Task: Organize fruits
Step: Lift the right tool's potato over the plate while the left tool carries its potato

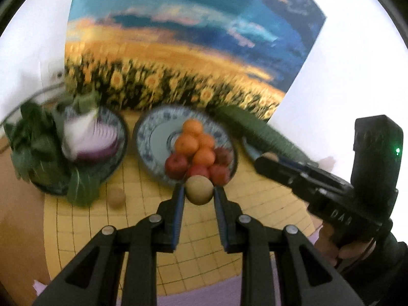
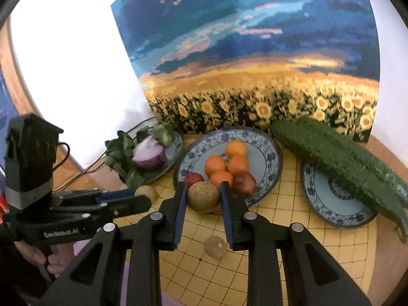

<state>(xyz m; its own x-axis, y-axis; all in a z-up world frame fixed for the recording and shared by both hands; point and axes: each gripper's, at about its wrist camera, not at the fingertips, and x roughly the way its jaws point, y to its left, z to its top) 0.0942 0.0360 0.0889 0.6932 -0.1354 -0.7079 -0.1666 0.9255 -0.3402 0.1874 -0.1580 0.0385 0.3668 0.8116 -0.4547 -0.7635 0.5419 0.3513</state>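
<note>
I've got a tan round fruit (image 1: 199, 190) clamped in my left hand-held gripper (image 1: 199, 191), pinched across its widest part so it can't roll out. My right hand-held gripper (image 2: 203, 196) is clamped on a second, netted tan fruit (image 2: 203, 196) the same way. Both hang just short of the near rim of the middle plate (image 2: 267, 153), which I read as the fruit plate: oranges (image 2: 227, 164) and red apples (image 2: 244, 184) are already heaped there, so these two belong with them.

A third tan fruit (image 2: 215, 246) sits loose on the yellow gridded mat (image 2: 280, 242) below my right jaws.

Left of the fruit plate, a dish (image 2: 176, 142) holds a halved red onion (image 2: 149, 156) and leafy greens (image 2: 119, 150); on the right, a long cucumber (image 2: 339, 158) lies across another plate (image 2: 331, 204). A sunflower painting (image 2: 255, 63) stands at the far edge.

What bothers me: the heap crowds the near side of the plate, so a drop there could send apples rolling. And my two grippers ride close together.
</note>
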